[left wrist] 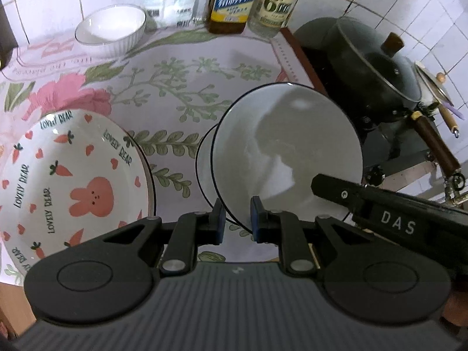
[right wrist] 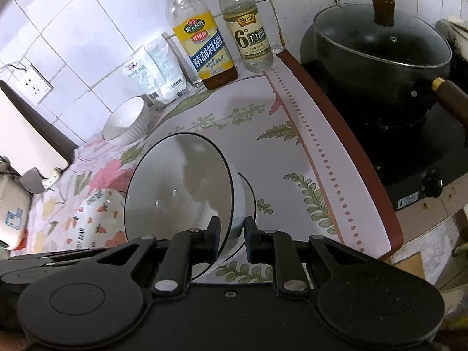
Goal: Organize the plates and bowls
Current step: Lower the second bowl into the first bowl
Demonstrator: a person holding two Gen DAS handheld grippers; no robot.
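A white bowl with a thin black rim (left wrist: 286, 152) (right wrist: 175, 193) hangs tilted, with its opening turned towards both cameras. My left gripper (left wrist: 237, 219) is shut on its near rim. My right gripper (right wrist: 231, 234) is shut on the rim of the same bowl, and its black casing (left wrist: 395, 216) reaches in from the right. Just under the bowl lies another white black-rimmed dish (left wrist: 203, 158) (right wrist: 248, 193) on the floral cloth, mostly hidden. A rabbit-and-carrot plate (left wrist: 73, 181) (right wrist: 96, 216) lies to the left. A ribbed white bowl (left wrist: 111, 26) (right wrist: 125, 120) stands at the back left.
Two bottles (left wrist: 234, 3) (right wrist: 204, 44) and white bags (right wrist: 155, 73) stand along the tiled wall. A lidded black pot (left wrist: 371, 70) (right wrist: 380, 44) sits on the stove to the right, its handle pointing outwards. A white appliance (right wrist: 11, 210) stands at the far left.
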